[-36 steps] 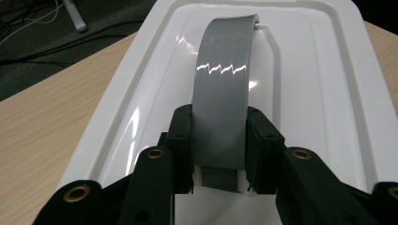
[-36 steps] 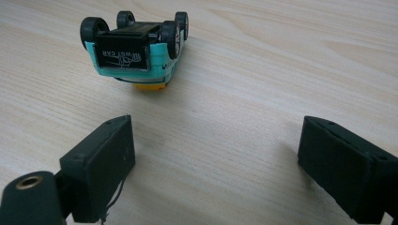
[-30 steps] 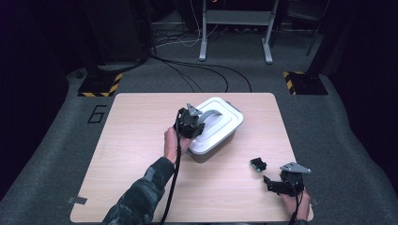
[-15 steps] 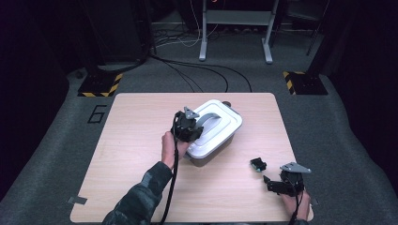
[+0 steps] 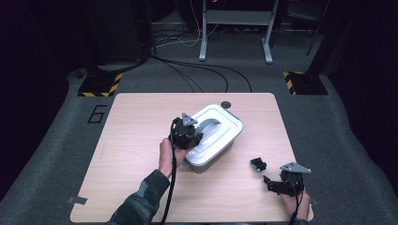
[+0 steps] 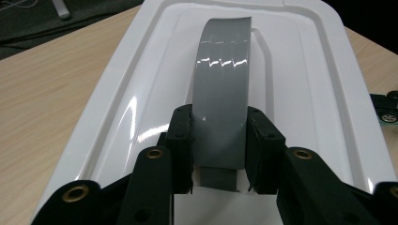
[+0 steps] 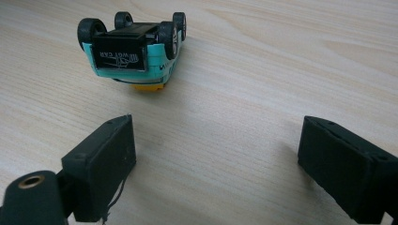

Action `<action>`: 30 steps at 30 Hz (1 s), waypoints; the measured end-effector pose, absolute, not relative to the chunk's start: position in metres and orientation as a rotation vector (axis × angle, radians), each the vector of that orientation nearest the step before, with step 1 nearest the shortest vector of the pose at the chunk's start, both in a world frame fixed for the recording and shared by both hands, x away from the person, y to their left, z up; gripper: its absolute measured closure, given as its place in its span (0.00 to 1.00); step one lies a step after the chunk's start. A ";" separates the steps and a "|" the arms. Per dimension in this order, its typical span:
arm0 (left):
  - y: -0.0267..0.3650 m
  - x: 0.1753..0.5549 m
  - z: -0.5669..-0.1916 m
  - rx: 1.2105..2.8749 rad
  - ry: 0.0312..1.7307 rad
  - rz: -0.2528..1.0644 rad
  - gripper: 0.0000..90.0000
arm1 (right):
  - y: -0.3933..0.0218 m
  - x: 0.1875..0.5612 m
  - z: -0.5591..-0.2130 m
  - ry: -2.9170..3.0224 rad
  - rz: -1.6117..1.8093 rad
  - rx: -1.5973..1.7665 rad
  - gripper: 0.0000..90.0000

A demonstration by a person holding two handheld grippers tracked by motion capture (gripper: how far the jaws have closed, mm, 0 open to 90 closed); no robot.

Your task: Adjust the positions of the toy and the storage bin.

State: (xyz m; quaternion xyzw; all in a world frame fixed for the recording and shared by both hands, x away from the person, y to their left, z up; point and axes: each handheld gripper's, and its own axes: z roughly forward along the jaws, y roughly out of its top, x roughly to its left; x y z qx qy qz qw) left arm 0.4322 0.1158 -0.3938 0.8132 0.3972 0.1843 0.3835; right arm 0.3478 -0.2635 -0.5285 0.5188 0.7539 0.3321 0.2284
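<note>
A white box [image 5: 220,150] with a white lid [image 6: 300,70] stands in the middle of the table. The lid carries a grey arched handle [image 6: 223,84]. My left gripper [image 6: 218,129] is shut on the near end of that handle [image 5: 212,123], one pad on each side; from above the left gripper [image 5: 187,134] sits over the box's left part. A small teal toy car [image 7: 133,47] lies upside down, wheels up, on the wood. My right gripper [image 7: 216,150] stands open just short of it, low over the table, with nothing between its pads. From above, the right gripper [image 5: 274,183] is at the near right corner, the car [image 5: 257,164] to its left.
The wooden table [image 5: 131,140] has bare wood to the left of the box and along its near edge. A small dark round thing [image 5: 226,104] lies by the table's far edge behind the box. Cables and stand legs are on the floor beyond.
My left gripper has shifted a little toward the near edge while holding the handle, and the box looks slightly nearer with it. The right gripper and the car have not moved.
</note>
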 end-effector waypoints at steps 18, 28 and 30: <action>0.121 0.408 -0.396 2.041 1.001 0.382 0.74 | -0.263 0.348 -0.528 2.075 0.912 1.432 0.12; 0.125 0.398 -0.398 2.022 0.987 0.342 0.74 | -0.263 0.348 -0.528 2.076 0.910 1.428 0.12; 0.125 0.395 -0.398 2.012 0.990 0.334 0.74 | -0.263 0.348 -0.528 2.076 0.910 1.428 0.12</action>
